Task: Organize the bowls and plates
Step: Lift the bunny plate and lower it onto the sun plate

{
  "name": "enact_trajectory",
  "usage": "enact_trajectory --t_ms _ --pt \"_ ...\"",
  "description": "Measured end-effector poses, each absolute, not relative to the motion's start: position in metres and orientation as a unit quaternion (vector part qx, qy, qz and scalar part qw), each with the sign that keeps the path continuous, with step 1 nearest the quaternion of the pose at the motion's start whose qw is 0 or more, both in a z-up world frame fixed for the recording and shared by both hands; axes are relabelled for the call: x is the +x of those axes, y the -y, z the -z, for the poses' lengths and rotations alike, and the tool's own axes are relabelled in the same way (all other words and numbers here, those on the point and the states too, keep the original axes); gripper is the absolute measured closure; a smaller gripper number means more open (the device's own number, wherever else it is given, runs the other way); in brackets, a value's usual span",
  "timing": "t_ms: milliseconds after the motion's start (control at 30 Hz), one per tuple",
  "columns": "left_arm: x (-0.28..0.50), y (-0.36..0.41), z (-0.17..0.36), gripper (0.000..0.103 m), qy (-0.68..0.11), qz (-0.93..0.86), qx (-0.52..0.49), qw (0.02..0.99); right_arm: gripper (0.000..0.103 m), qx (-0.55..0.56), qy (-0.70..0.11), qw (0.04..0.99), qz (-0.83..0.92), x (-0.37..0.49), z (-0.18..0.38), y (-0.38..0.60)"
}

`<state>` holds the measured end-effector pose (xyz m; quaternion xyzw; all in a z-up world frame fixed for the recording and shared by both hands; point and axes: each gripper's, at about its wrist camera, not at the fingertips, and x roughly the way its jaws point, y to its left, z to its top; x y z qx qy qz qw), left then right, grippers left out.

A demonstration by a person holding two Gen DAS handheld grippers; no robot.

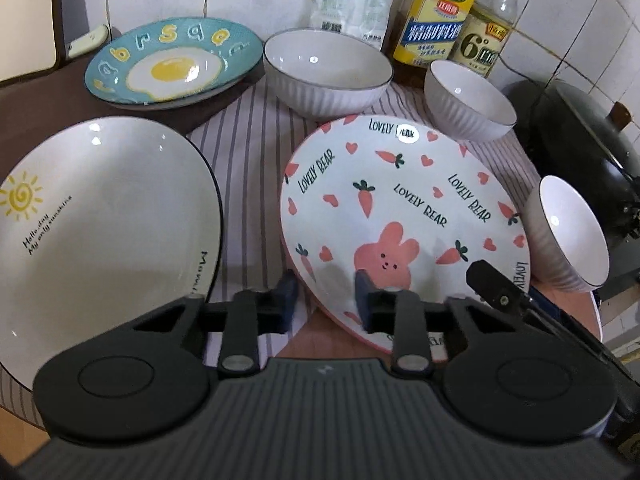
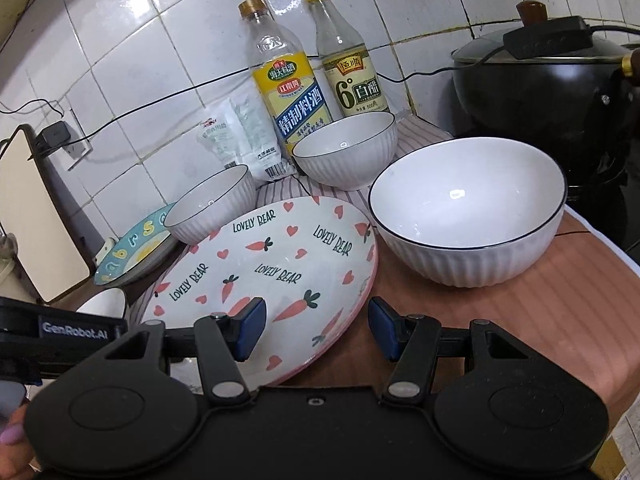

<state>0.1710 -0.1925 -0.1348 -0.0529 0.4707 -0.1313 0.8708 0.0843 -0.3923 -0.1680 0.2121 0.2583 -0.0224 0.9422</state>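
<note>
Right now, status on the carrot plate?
Left hand-held gripper shut on carrot plate rim. Right hand-held gripper open, straddling the same plate's edge. Big bowl close beside plate, not blocking.

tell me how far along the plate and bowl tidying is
Done: little, the three white ribbed ceramic bowls stand apart. In hand: left gripper and open right gripper both straddle the rim of the pink carrot-print ceramic plate; left's grip unclear. To do: stack plates, nest bowls.
</note>
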Motion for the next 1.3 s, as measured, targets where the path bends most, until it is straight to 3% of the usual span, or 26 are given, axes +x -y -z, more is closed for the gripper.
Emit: enact_trajectory --t_ms 167,333,433,500,567,833,1300 --pt "0.171 0.191 0.139 0.081 -0.472 0.123 -0.078 0.869 0.049 0.219 -0.264 0.939 0.02 0.092 0.173 0.393" --pt "0.172 0.186 0.142 0.082 -0.472 0.133 -0.102 0.865 0.05 0.205 -0.267 0.942 0.016 0.098 0.175 0.393" --pt "0.171 0.188 0.143 0.082 -0.472 0.128 -0.105 0.866 0.063 0.196 -0.27 0.942 0.022 0.097 0.176 0.394" --pt "0.171 0.189 0.143 0.082 -0.473 0.13 -0.101 0.865 0.077 0.203 -0.275 0.939 0.034 0.097 0.176 0.399" --pt "0.172 0.189 0.141 0.082 -0.479 0.136 -0.094 0.862 0.079 0.219 -0.282 0.933 0.034 0.097 0.175 0.405" --pt "0.176 0.189 0.127 0.082 -0.496 0.149 -0.068 0.853 0.078 0.185 -0.314 0.931 0.028 0.098 0.162 0.4" --pt "0.142 0.166 0.104 0.082 -0.478 0.175 -0.072 0.858 0.078 0.182 -0.296 0.937 0.019 0.076 0.14 0.383"
